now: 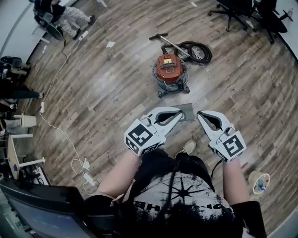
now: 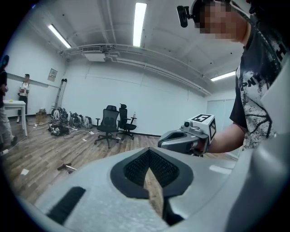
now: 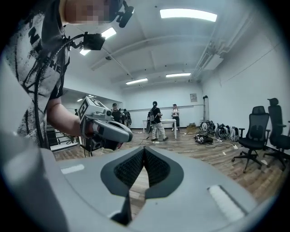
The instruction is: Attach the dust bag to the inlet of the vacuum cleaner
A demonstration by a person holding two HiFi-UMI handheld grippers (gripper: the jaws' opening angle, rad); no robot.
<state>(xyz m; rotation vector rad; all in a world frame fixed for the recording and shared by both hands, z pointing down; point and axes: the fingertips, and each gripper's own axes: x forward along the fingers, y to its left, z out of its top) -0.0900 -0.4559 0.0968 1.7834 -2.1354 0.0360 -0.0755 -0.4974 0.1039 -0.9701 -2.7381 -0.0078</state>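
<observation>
Wood-plank floor fills the open room; a red-lidded grey canister vacuum cleaner (image 1: 170, 72) stands at the far centre; what looks like the flat grey dust bag (image 1: 188, 108) lies nearer, apart from it. The left gripper (image 1: 180, 112) and right gripper (image 1: 199, 113) flank it, jaws closed on nothing; unopened, they would likely just shove or crumple so thin a sheet.

We see only part of the flat grey sheet (image 1: 190, 113) on the floor, because the tip of the left gripper (image 1: 180, 112) covers its left side. The vacuum cleaner (image 1: 169, 70) is too small for us to make out its inlet. The top edge cuts off the office chairs (image 1: 240, 11) and a seated person (image 1: 70, 17).
</observation>
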